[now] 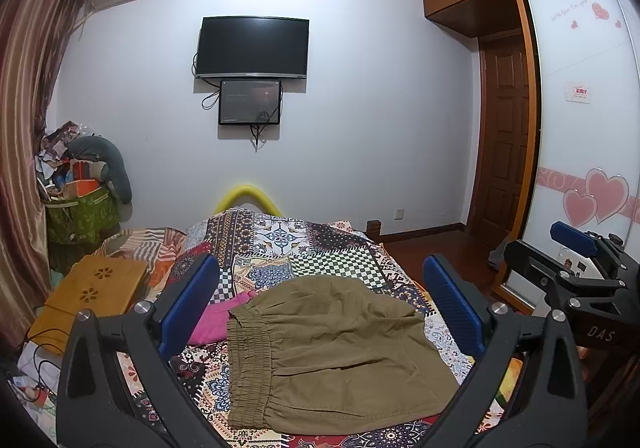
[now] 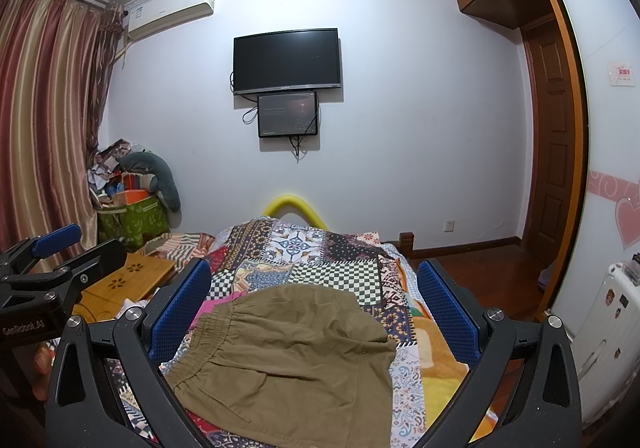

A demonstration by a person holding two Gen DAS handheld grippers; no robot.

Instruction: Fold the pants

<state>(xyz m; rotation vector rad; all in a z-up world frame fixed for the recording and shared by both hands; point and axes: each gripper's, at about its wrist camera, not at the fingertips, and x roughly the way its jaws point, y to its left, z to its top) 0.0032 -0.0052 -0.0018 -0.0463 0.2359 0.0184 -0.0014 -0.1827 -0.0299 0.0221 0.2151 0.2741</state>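
Note:
Olive-brown pants (image 1: 332, 352) lie folded into a compact rectangle on the patchwork bedspread (image 1: 320, 248), elastic waistband to the left. They also show in the right wrist view (image 2: 288, 360). My left gripper (image 1: 320, 300) is open and empty, held above the pants with its blue pads wide apart. My right gripper (image 2: 314, 308) is open and empty, also above the pants. The right gripper shows at the right edge of the left wrist view (image 1: 576, 268). The left gripper shows at the left edge of the right wrist view (image 2: 52, 268).
A pink garment (image 1: 218, 320) lies under the pants' left edge. A wooden lap table (image 1: 96, 296) sits on the bed's left side. A cluttered green bag (image 1: 80, 207) stands by the curtain. Wardrobe doors (image 1: 580, 127) and wooden floor (image 1: 440, 248) are to the right.

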